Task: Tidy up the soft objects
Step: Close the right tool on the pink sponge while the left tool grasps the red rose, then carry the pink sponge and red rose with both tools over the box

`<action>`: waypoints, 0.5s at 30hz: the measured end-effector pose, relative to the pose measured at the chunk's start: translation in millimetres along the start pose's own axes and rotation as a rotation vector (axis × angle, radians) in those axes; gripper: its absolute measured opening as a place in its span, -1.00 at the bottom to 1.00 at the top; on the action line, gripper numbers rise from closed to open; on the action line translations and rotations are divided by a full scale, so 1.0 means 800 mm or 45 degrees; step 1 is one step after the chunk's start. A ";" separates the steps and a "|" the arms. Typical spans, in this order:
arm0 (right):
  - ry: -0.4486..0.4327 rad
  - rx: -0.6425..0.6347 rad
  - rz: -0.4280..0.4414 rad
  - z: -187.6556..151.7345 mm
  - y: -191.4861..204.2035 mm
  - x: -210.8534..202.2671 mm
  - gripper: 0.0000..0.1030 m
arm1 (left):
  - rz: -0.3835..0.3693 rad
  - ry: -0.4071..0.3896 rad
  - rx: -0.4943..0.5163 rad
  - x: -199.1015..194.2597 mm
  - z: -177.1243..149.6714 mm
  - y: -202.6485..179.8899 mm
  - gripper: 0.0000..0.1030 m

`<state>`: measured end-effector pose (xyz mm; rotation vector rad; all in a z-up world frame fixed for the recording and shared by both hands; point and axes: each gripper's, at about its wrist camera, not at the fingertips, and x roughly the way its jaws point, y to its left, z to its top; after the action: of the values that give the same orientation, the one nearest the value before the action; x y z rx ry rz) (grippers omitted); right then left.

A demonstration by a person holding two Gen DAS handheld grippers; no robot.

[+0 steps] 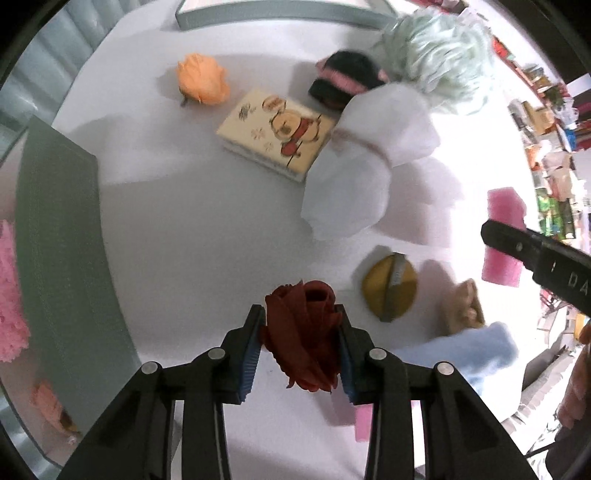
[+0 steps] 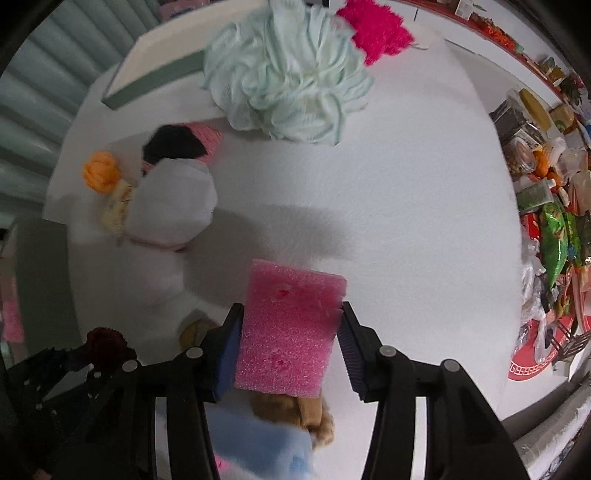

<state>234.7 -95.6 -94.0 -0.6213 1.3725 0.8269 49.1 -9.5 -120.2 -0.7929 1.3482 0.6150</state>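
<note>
Over at the far left, only the left wrist view takes in the grey-green box (image 1: 62, 236) with a fluffy pink piece (image 1: 9, 291) lying inside it at the frame's edge. Moving right on the white table (image 1: 177, 229), an orange fabric rose (image 1: 202, 79) sits at the far side, and near it a cartoon-printed notebook (image 1: 275, 134) lies flat, touching the white cloth bundle (image 1: 373, 155) on its right. Near the middle, the left gripper (image 1: 301, 347) has its jaws clamped on the dark red rose (image 1: 303, 336), held just above the table; the right wrist view catches that rose (image 2: 105, 341) only dimly in its lower left corner. Right of it lie a mustard-yellow round pouch (image 1: 389, 286), a small tan plush (image 1: 463, 306) and a pale blue fleece (image 1: 461, 354). Furthest right, the right gripper (image 2: 291, 334) has its jaws closed against both sides of the pink sponge (image 2: 290, 332), which the left view shows only partly behind a black finger. The right wrist view alone reveals the full mint-green mop of yarn (image 2: 288, 77), a hot-pink fuzzy item (image 2: 375, 29) touching it at the far edge, and cluttered shelves (image 2: 546, 192) beyond the table on the right.
</note>
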 end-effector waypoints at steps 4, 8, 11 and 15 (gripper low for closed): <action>-0.023 0.011 0.031 -0.010 0.006 -0.027 0.02 | -0.032 -0.021 0.016 -0.036 0.008 -0.017 -0.27; -0.029 0.010 0.045 -0.027 -0.002 -0.046 0.02 | -0.056 -0.013 0.064 -0.049 -0.002 -0.024 -0.27; -0.032 0.018 0.034 -0.043 -0.002 -0.053 0.02 | -0.085 -0.004 0.076 -0.050 -0.020 -0.030 -0.27; -0.032 0.028 0.046 -0.060 0.009 -0.060 0.02 | -0.119 0.006 0.159 -0.048 -0.039 -0.027 -0.27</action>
<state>200.4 -136.3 -51.2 -0.5687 1.3718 0.8448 41.9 -45.4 -80.1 -0.7515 1.3326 0.4514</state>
